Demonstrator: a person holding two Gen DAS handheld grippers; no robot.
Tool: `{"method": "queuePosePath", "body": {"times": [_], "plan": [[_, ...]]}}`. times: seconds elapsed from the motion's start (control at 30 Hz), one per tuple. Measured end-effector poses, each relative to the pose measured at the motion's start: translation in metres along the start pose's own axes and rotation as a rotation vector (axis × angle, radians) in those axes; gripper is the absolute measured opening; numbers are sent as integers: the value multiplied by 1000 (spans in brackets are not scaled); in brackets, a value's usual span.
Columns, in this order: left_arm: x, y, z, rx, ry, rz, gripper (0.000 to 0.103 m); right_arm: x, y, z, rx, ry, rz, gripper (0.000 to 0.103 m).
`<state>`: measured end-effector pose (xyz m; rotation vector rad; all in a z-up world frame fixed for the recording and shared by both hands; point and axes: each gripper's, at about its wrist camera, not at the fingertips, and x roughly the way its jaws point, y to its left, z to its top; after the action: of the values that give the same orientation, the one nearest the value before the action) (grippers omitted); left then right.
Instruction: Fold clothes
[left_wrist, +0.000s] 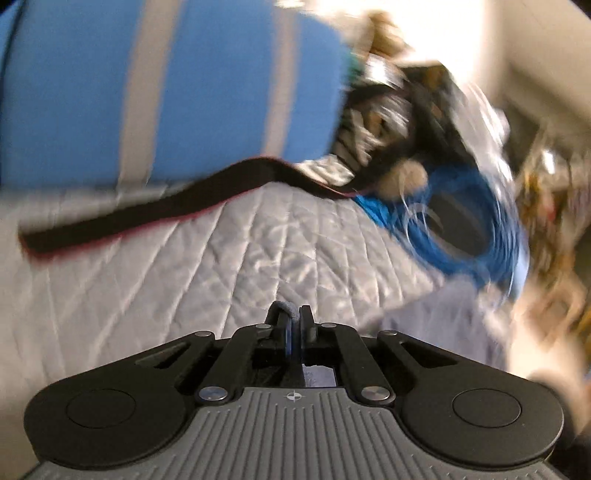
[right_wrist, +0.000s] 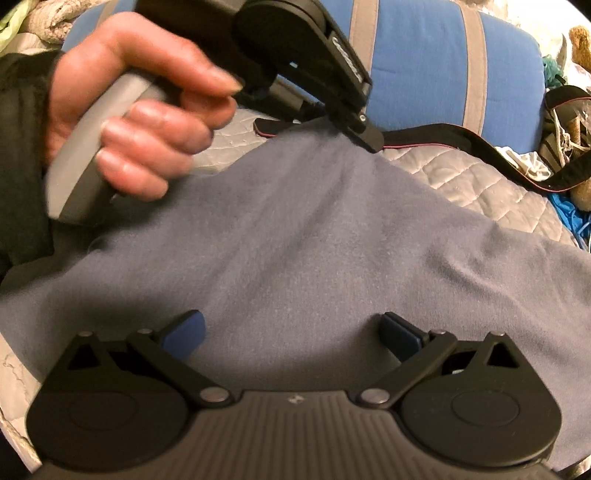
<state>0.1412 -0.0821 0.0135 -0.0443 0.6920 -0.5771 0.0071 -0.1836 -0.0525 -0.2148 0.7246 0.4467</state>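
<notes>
Now the left claw (right_wrist: 369, 142) is pinching the far edge of the gray-blue cloth (right_wrist: 295, 240) lying on the quilted bed (right_wrist: 461, 177), while the right claw (right_wrist: 291, 332) is hanging wide apart above the cloth.

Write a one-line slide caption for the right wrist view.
Left gripper pinches the grey-blue cloth on the quilt; right gripper hangs open above it.
</notes>
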Motion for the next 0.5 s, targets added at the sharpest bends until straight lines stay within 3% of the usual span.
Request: {"method": "queuePosePath", "body": {"times": [0.13, 0.23, 0.37, 0.5], "plan": [[-25, -50, -11, 369, -42, -8, 4, 0, -1, -2, 0, -9, 8, 103], [-35, -68, -22, 521, -36, -40, 4, 1, -2, -2, -3, -12, 9, 103], [-34, -64, -27, 522, 23, -82, 4, 1, -2, -2, -3, -11, 10, 103], [-22, -46, -27, 418, 121, -138, 5, 1, -2, -3, -4, -12, 11, 103]]}}
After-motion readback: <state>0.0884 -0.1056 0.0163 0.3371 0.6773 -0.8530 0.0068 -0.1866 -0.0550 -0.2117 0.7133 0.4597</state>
